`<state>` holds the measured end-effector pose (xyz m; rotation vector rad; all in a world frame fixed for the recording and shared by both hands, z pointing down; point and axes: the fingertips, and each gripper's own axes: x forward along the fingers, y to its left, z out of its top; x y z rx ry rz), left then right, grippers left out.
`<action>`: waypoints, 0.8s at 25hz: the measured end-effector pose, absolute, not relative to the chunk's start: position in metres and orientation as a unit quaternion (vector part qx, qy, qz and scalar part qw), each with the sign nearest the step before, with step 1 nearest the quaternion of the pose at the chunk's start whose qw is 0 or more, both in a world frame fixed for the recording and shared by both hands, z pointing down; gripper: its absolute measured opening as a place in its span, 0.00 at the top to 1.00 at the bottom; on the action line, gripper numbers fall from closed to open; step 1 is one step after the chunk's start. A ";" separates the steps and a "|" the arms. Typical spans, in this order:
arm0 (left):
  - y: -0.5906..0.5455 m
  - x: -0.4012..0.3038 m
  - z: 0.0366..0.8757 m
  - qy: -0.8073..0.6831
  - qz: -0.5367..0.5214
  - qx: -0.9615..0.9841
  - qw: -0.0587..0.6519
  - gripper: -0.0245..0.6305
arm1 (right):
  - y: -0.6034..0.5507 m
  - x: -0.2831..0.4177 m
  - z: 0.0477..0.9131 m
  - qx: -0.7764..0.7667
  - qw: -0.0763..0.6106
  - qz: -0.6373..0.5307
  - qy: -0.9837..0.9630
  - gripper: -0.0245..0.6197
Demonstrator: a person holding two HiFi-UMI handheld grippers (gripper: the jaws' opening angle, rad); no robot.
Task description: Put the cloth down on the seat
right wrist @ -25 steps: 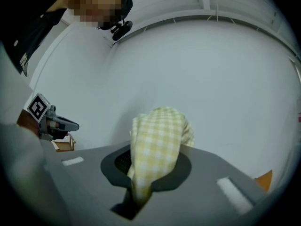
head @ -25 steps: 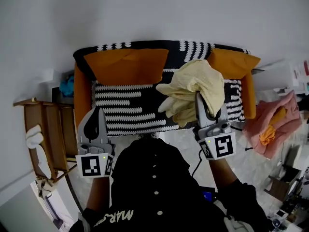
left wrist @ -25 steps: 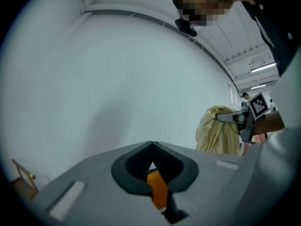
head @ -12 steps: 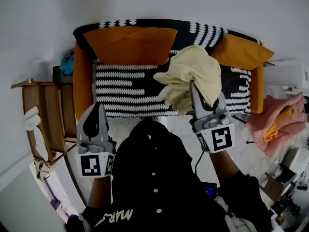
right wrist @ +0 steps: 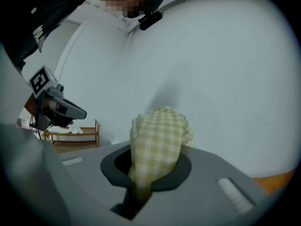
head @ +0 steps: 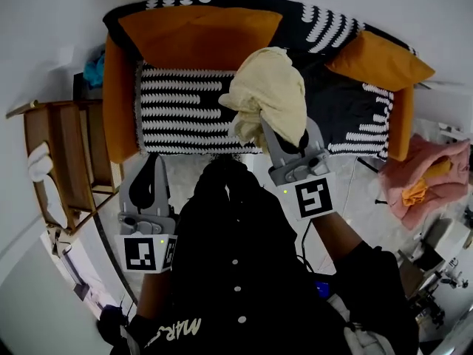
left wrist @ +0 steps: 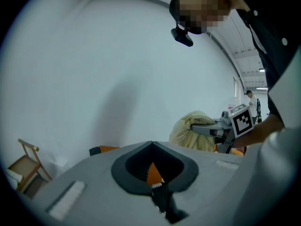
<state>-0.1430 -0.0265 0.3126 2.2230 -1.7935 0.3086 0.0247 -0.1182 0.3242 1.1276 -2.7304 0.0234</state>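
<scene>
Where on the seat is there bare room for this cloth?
The striped seat is bare from the left-hand orange armrest to the cloth held by the right tool. Right of the cloth there is less room: the orange cushion crowds that corner.

The right hand-held gripper (head: 270,133) has swung leftward with the cloth (head: 270,87) clamped in it. A second ago the bunch overlapped the right orange cushion (head: 378,61); now it hangs apart from that cushion, over the middle of the striped seat (head: 181,113). The gripper's body now leans left, and the sofa (head: 118,109) sits higher in the head view.
</scene>
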 end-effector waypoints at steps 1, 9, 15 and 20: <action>-0.025 -0.142 0.316 -0.618 0.110 0.766 0.140 0.96 | -0.118 0.021 0.331 0.374 0.098 0.011 -0.922 0.87; -0.007 -0.144 0.342 -0.626 0.131 0.749 0.174 0.96 | -0.112 -0.009 0.390 0.316 0.141 0.014 -0.938 0.87; 0.006 -0.146 0.363 -0.629 0.143 0.738 0.199 0.96 | -0.096 -0.033 0.450 0.242 0.210 0.000 -0.947 0.87; 0.006 -0.149 0.382 -0.633 0.149 0.730 0.212 0.96 | -0.094 -0.051 0.489 0.216 0.219 0.011 -0.951 0.87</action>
